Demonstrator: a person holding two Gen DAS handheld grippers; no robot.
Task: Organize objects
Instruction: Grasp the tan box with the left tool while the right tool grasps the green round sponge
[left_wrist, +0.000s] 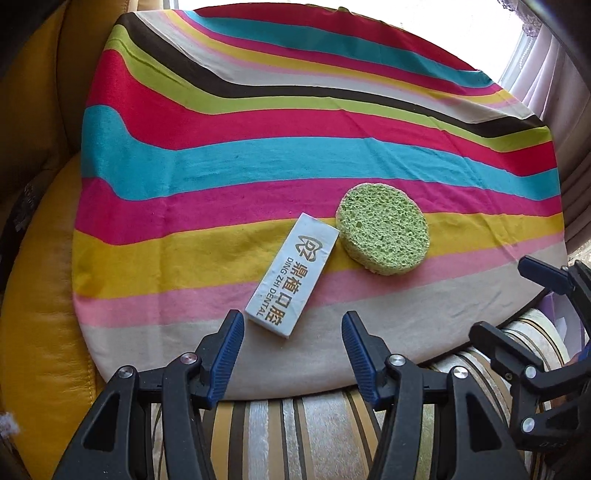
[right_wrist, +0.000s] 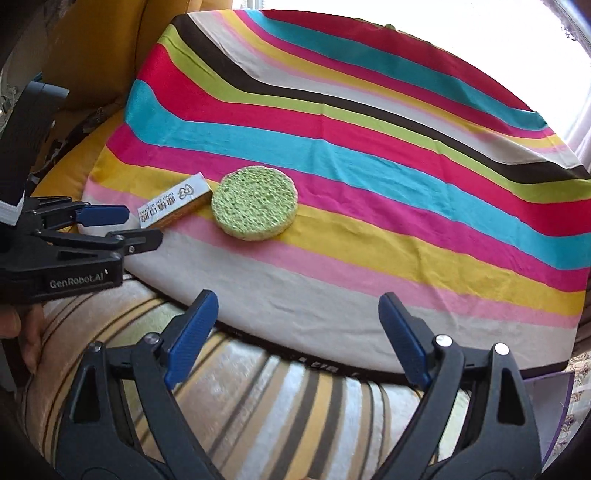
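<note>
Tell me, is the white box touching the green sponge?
Touching. In the left wrist view, the far corner of the white box meets the edge of the green sponge, with no cloth visible between them.

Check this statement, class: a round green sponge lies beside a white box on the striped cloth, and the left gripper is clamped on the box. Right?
Not quite. In the left wrist view the left gripper is open, holding nothing; the white box lies free beside the round green sponge on the striped cloth.

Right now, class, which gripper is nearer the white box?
Left. The left gripper hovers just short of the white box; the right gripper hangs farther back, over the cloth's edge.
</note>
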